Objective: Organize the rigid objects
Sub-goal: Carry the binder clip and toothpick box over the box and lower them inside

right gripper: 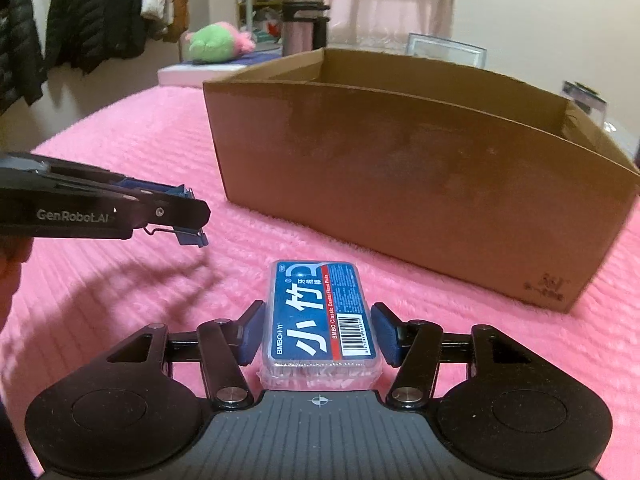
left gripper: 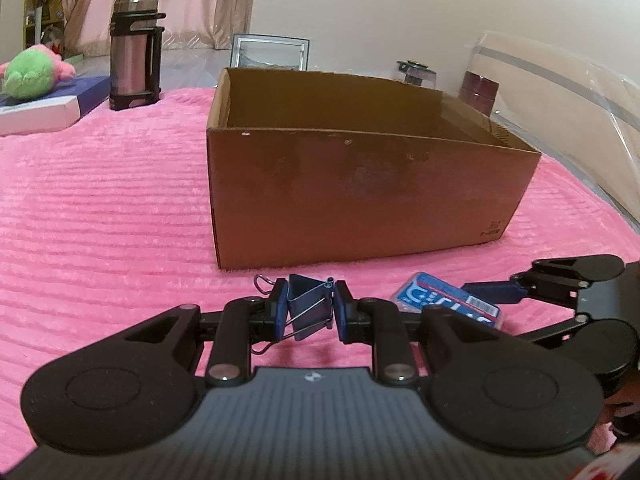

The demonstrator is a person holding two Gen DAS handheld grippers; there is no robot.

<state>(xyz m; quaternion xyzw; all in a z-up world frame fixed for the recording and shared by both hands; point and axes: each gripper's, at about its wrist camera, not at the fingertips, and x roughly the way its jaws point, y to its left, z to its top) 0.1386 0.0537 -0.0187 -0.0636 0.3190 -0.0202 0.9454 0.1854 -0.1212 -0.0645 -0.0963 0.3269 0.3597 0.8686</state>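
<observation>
Binder clip [left gripper: 310, 306] is already pinched between our left gripper [left gripper: 310, 308] jaws, lifted off the pink blanket [left gripper: 104, 216], just near of the cardboard box [left gripper: 360, 184]; in the right wrist view it hangs clear above its own shadow, left of the floss pick box [right gripper: 319, 318]. That floss pick box lies flat on the blanket w/ our right gripper [right gripper: 319, 330] jaws spread on either side of it, pads [right gripper: 252, 334] close to its long edges but, as far as we can tell, not yet pressing. So progress looks early-to-mid: one item grabbed, second lined up but not gripped, nothing dropped yet. What we see of the cardboard box interior shows bare walls only; the floor of it is hidden from both views, so we can't say whether anything is inside. Left to do, in our judgement: close right jaws on the floss pick box, carry both items over the near wall, release inside. A thermos [left gripper: 134, 50] and a plush toy [left gripper: 30, 74] sit far left, well apart, prob. not part of this.
</observation>
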